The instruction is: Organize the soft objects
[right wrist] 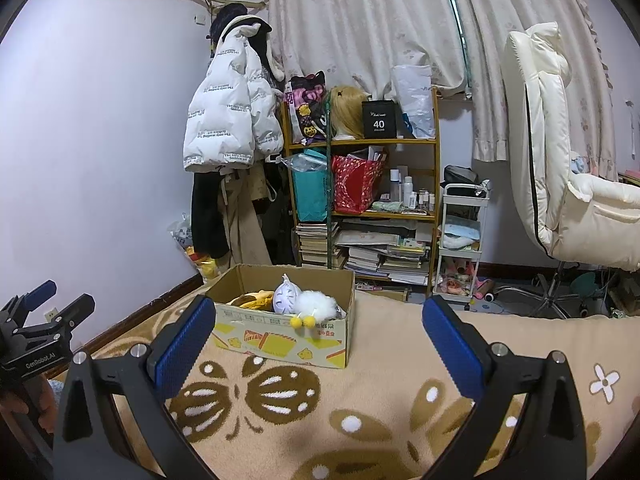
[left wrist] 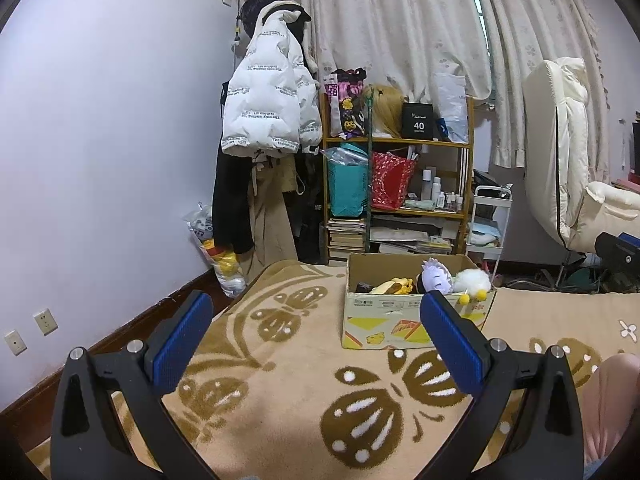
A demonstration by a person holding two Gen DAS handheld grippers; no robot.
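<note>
1. A bed covered by a tan blanket [left wrist: 280, 360] with a brown butterfly pattern carries everything; its left edge runs along a pale wall [left wrist: 100, 140].
2. Beyond the bed's far edge stand a wooden shelf [right wrist: 360, 142] crowded with bags, bottles and stacked books, a white puffer jacket [left wrist: 260, 108] hanging to its left, a cream chair [right wrist: 560, 160] to its right, and floral curtains [right wrist: 360, 20] behind.
3. A cardboard box [right wrist: 280, 340] sits open on the blanket near the bed's far edge, toward the left side in the right wrist view.
4. The soft objects lie inside the box: a white fluffy plush [right wrist: 318, 304] at its right end, with two yellow pompoms [right wrist: 302, 322] hanging over the front wall; a pale lavender plush [right wrist: 286, 298] touching it on the left; and a yellow plush [right wrist: 252, 300] further left. In the left wrist view a dark item also shows at the box's left end, too small to identify.
5. The left gripper [left wrist: 316, 344] hovers over the blanket, short of the box, jaws spread wide and holding nothing.
6. The right gripper [right wrist: 320, 352] hovers likewise, jaws wide apart and empty, with the box seen between its blue pads [right wrist: 182, 352].
</note>
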